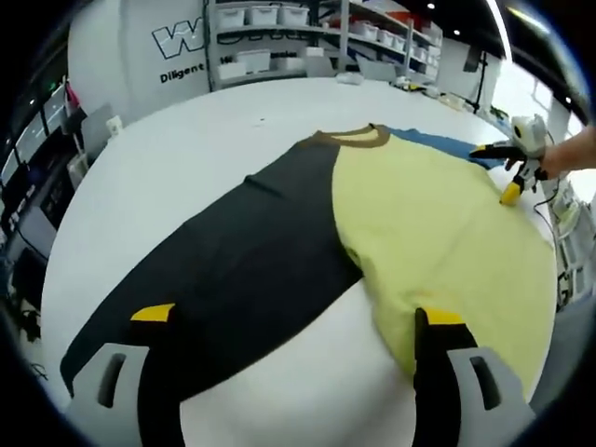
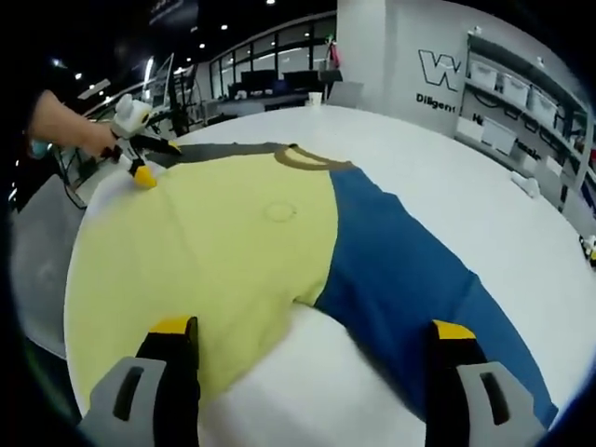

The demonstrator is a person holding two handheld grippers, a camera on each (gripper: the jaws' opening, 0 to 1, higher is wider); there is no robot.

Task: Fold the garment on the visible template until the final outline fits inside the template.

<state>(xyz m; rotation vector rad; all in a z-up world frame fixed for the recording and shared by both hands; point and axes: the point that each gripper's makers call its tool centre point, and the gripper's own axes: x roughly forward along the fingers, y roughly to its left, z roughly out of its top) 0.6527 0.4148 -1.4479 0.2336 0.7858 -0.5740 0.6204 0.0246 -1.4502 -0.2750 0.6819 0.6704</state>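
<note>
Left gripper view: the left tongs (image 1: 296,321) stand spread above a yellow shirt (image 1: 438,219) with a black sleeve (image 1: 233,270), lying flat on the white counter (image 1: 186,140).

Right gripper view: the right tongs (image 2: 312,328) stand spread over the shirt's hem, its blue sleeve (image 2: 400,270) reaching toward the counter's edge.

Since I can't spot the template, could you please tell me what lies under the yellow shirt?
Around the yellow long-sleeved shirt only the white tabletop shows; whatever lies beneath its body is covered.
</note>
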